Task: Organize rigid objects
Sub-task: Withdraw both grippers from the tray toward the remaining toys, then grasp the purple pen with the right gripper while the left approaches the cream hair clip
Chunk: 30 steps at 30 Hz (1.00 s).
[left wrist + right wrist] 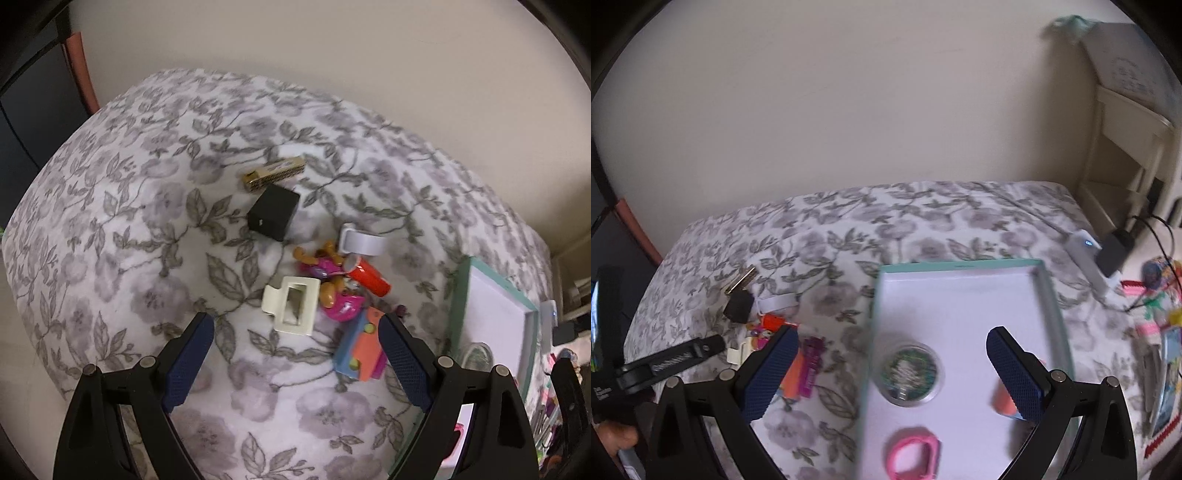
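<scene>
Several loose items: your pile sits on the floral bed cover (pixel 129 206) — a cream hair claw (pixel 291 304), a black box (pixel 274 212), a gold box (pixel 274 173), a red tube (pixel 369 277), a pink-and-orange toy (pixel 328 284) and a blue-and-orange toy block (pixel 360 345).
Left gripper (pixel 295 363): your jaws are spread wide with nothing between them, hanging above the cover just short of the hair claw.
Right gripper (pixel 892 367): jaws spread and empty, over the teal-rimmed tray (pixel 960 264).
Tray contents: a round clear case (pixel 910 373) and a pink ring (pixel 914 456) lie on the white floor; an orange piece (pixel 1003 400) sits partly behind your right jaw.
Risk, crowding: the claw touches the pink toy, and the block lies against your left gripper's right-hand jaw; closing here could snag a neighbour and drag it along.
Risk, soft surface: the cover gives, so pressing down may tip the claw or bury a jaw in fabric.
Risk, blur: both views are smeared, so your aim is likely less sure than it looks.
Risk, tray: a drop from height could knock the round case.
</scene>
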Available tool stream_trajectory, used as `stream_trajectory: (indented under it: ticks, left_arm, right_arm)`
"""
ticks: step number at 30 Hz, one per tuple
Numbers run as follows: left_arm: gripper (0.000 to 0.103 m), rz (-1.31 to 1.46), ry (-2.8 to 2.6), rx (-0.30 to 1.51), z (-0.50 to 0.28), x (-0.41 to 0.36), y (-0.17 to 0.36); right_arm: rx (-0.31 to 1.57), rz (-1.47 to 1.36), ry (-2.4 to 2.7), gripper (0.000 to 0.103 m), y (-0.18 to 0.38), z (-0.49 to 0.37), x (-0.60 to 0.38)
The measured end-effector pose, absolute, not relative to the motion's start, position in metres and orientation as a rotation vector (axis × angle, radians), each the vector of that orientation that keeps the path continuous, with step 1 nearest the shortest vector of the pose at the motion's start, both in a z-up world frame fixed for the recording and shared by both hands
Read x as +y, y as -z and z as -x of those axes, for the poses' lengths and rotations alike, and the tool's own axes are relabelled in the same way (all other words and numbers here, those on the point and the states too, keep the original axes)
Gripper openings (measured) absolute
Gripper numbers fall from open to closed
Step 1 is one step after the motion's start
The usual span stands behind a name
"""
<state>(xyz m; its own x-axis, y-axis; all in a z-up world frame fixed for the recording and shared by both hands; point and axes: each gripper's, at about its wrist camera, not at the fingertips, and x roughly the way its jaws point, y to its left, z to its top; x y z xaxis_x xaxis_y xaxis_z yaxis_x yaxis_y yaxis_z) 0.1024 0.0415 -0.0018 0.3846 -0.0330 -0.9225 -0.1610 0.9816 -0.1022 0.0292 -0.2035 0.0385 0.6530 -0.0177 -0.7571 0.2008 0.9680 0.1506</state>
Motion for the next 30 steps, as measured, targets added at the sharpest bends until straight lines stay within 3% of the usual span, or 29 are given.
stream_trajectory:
  ticks: [10,28,30]
  left_arm:
    - [0.091,0.234,-0.140,1.236,-0.143,0.048,0.020]
    - [0.091,0.199,-0.121,1.325,-0.184,0.032,0.063]
    - [0.091,0.189,-0.118,1.327,-0.183,0.030,0.064]
  right_arm:
    - [0.937,-0.249,0.048,0.101,-0.007,-0.083,-0.166]
    - [1.145,-0.194,-0.017,0.070,0.061,-0.125,-0.139]
    - [1.158,-0.199,-0.025,0.063,0.067,-0.125,-0.137]
